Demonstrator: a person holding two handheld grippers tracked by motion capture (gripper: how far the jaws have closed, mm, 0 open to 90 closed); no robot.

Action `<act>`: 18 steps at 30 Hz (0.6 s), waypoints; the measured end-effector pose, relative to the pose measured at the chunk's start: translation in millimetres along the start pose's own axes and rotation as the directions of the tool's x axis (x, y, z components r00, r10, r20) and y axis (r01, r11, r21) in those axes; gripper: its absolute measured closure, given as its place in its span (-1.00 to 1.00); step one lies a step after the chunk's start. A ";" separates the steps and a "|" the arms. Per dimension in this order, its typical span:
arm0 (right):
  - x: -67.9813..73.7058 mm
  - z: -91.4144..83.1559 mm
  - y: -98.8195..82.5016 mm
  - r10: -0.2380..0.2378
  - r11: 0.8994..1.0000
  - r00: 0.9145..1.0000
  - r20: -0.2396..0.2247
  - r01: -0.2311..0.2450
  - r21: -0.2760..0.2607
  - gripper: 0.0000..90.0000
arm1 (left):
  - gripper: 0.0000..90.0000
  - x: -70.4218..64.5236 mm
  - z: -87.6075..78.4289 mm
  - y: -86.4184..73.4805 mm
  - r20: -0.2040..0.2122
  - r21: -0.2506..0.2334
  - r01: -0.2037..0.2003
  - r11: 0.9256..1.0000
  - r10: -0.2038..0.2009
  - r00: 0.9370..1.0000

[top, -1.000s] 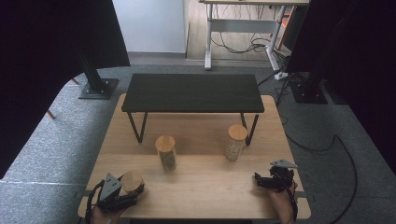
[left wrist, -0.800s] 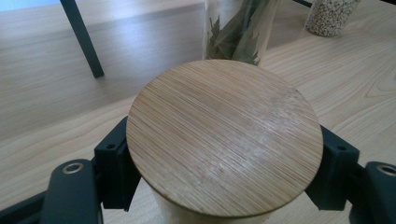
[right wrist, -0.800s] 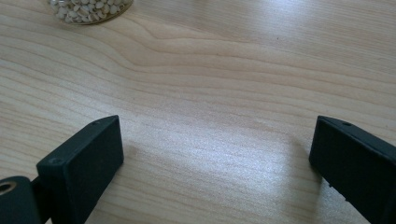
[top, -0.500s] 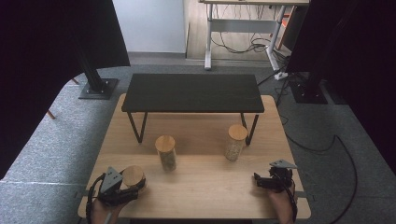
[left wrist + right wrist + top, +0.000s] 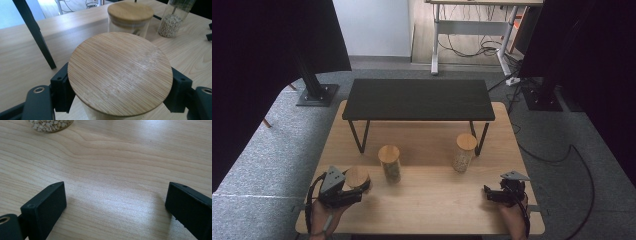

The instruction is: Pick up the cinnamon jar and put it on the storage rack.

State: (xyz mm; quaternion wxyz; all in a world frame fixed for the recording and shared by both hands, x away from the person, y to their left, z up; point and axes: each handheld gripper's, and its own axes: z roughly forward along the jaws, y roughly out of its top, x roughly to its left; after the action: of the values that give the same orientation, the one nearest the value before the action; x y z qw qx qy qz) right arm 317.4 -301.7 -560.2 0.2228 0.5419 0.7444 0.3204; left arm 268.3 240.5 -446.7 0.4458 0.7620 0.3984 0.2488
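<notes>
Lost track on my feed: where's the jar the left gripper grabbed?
In the high view, the bamboo-lidded jar sits between the left gripper's fingers at the table's near-left, left of the middle jar.

I count three lidded jars (image 5: 390,162) on my table (image 5: 432,200) (one clamped), one black shelf (image 5: 418,99), and two grippers (image 5: 354,192).

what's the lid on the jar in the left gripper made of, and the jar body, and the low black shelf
Lid: looks like bamboo or light wood, matte, with fine parallel grain lines.
Jar body: hardly visible here; the like jar behind has a clear wall, so probably glass or clear plastic.
Low black shelf: matte black top on thin dark legs, probably metal; the top's material is unclear.
</notes>
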 end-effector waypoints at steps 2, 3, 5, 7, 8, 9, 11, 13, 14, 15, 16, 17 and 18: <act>0.1 0.0 0.0 -0.002 1.000 1.000 -0.001 0.002 0.000 -0.93 | -0.44 1.0 0.7 5.7 -0.001 0.001 -0.008 1.000 0.008 1.000; 0.1 0.0 0.0 -0.002 1.000 1.000 -0.001 0.002 0.000 -0.93 | -0.44 1.4 1.0 8.1 -0.002 0.001 -0.011 1.000 0.011 1.000; 0.2 0.0 0.0 -0.003 1.000 1.000 -0.002 0.003 0.000 -0.93 | -0.44 2.3 1.5 12.2 0.000 0.000 -0.015 1.000 0.015 1.000; 0.2 0.0 0.0 -0.005 1.000 1.000 -0.003 0.005 0.000 -0.93 | -0.44 3.3 2.1 16.9 0.006 -0.003 -0.016 1.000 0.017 1.000; 0.2 0.0 0.0 -0.005 1.000 1.000 -0.004 0.005 0.000 -0.93 | -0.44 3.9 2.3 18.8 0.009 -0.002 -0.018 1.000 0.018 1.000; 0.3 0.0 0.0 -0.006 1.000 1.000 -0.005 0.006 0.000 -0.93 | -0.44 4.4 2.6 20.6 0.010 -0.003 -0.017 1.000 0.017 1.000; 0.3 0.0 0.0 -0.007 1.000 1.000 -0.006 0.007 0.000 -0.93 | -0.44 5.3 3.0 24.2 0.011 -0.005 -0.018 1.000 0.018 1.000; 0.3 0.0 0.0 -0.008 1.000 1.000 -0.007 0.008 0.000 -0.93 | -0.44 6.3 2.9 27.4 0.010 -0.005 -0.021 1.000 0.021 1.000; 0.4 0.0 0.0 -0.008 1.000 1.000 -0.007 0.008 0.000 -0.93 | -0.44 7.2 2.9 29.7 0.011 -0.006 -0.021 1.000 0.021 1.000; 0.4 0.0 0.0 -0.009 1.000 1.000 -0.008 0.009 0.000 -0.93 | -0.44 7.9 3.0 31.5 0.011 -0.008 -0.020 1.000 0.020 1.000; 0.5 0.0 0.0 -0.010 1.000 1.000 -0.009 0.010 0.000 -0.93 | -0.44 8.7 3.0 33.4 0.013 -0.010 -0.018 1.000 0.018 1.000; 0.5 0.0 0.0 -0.011 1.000 1.000 -0.009 0.011 0.000 -0.93 | -0.44 9.4 3.0 34.8 0.014 -0.012 -0.015 1.000 0.015 1.000; 0.5 0.0 0.0 -0.011 1.000 1.000 -0.010 0.011 0.000 -0.93 | -0.44 10.8 3.2 37.1 0.017 -0.014 -0.013 1.000 0.013 1.000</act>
State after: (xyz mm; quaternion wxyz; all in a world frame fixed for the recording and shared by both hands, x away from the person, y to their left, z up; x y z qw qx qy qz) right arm 317.2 -301.2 -560.2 0.2208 0.5364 0.7484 0.3217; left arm 291.0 237.3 -415.4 0.4526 0.7637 0.3879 0.2479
